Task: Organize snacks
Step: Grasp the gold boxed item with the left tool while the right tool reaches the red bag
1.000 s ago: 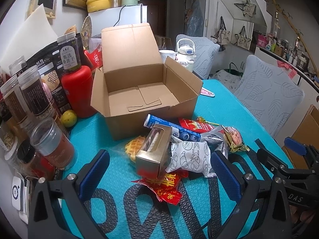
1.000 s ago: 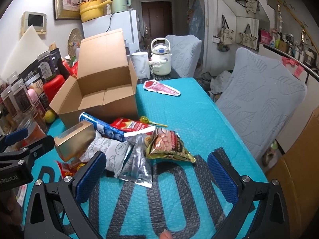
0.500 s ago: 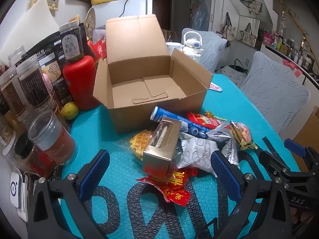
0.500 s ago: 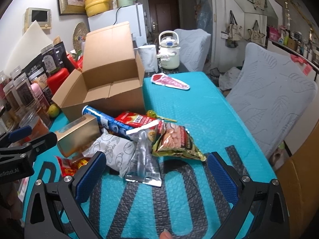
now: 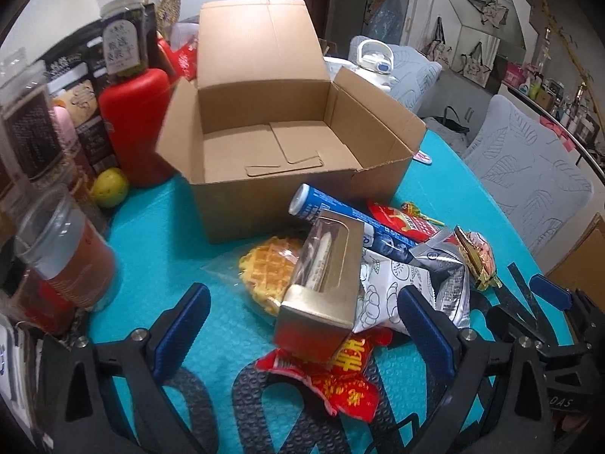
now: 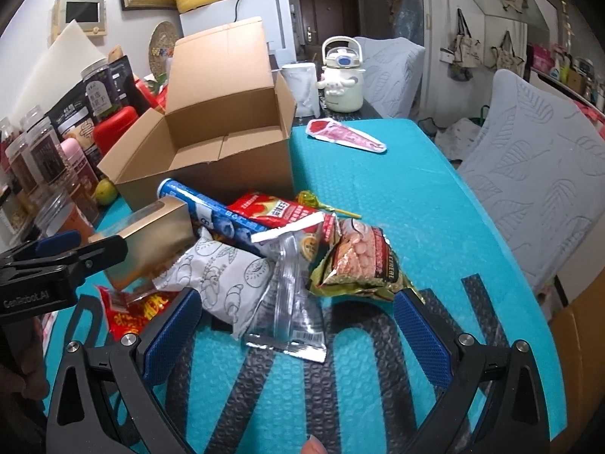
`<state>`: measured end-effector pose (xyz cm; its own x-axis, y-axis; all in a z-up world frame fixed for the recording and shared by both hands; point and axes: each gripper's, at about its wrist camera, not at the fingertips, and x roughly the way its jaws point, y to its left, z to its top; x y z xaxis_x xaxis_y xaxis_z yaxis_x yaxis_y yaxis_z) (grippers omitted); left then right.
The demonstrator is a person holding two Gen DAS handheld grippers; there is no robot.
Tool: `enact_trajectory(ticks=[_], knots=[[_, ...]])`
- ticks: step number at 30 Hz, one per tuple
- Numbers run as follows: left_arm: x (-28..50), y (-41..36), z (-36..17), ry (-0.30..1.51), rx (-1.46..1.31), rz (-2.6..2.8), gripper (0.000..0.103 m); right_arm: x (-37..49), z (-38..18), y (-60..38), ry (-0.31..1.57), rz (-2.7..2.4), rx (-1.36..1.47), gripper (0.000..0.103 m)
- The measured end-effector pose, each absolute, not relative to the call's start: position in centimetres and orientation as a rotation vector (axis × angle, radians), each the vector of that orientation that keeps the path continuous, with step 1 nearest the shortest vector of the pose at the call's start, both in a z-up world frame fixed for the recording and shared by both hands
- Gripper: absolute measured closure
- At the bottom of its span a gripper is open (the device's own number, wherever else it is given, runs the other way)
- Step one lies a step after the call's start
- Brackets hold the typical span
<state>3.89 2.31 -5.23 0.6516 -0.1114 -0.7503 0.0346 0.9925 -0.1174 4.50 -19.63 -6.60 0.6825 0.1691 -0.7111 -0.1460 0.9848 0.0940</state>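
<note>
An open, empty cardboard box [image 5: 272, 140] [image 6: 211, 140] stands on the teal table. In front of it lies a pile of snacks: a gold windowed box [image 5: 321, 287] [image 6: 155, 242], a blue tube [image 5: 340, 219] [image 6: 211, 212], a waffle in a clear bag [image 5: 264, 272], a white croissant bag [image 6: 223, 280], a red packet [image 5: 332, 374], a clear packet [image 6: 291, 302] and a peanut bag [image 6: 359, 261]. My left gripper [image 5: 302, 325] is open, its fingers either side of the gold box. My right gripper [image 6: 295, 325] is open just before the clear packet.
Jars and bottles [image 5: 56, 249] and a red container [image 5: 136, 121] crowd the left table edge, with a lime [image 5: 109, 189] beside them. A pink wrapper [image 6: 344, 136] lies behind the box. A white kettle [image 6: 340, 75] and grey covered chairs [image 6: 537, 162] stand beyond.
Both grippers have moved forward toward the snack pile. The left gripper's fingers now flank the gold box. Nothing has been picked up.
</note>
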Motion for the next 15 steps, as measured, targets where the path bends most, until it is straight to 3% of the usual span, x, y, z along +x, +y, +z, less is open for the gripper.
enact_trajectory(ticks=[3, 10, 11, 12, 15], knots=[[4.9, 2.0, -5.8, 0.874, -0.089, -0.103, 0.017, 4.9, -6.9, -20.0, 0.811, 0.167, 0.035, 0.0], [7.2, 1.2, -7.6, 0.91, -0.076, -0.168, 0.033, 5.8, -7.6, -20.7, 0.829, 0.151, 0.051, 0.0], [7.6, 1.1, -8.0, 0.919, -0.077, -0.175, 0.053, 5.9, -7.7, -20.8, 0.831, 0.149, 0.053, 0.0], [7.8, 1.1, -8.2, 0.926, -0.079, -0.174, 0.062, 6.0, -7.9, -20.9, 0.837, 0.147, 0.055, 0.0], [7.8, 1.4, -8.1, 0.913, -0.104, -0.2, 0.065, 6.1, -8.2, -21.0, 0.848, 0.149, 0.061, 0.0]])
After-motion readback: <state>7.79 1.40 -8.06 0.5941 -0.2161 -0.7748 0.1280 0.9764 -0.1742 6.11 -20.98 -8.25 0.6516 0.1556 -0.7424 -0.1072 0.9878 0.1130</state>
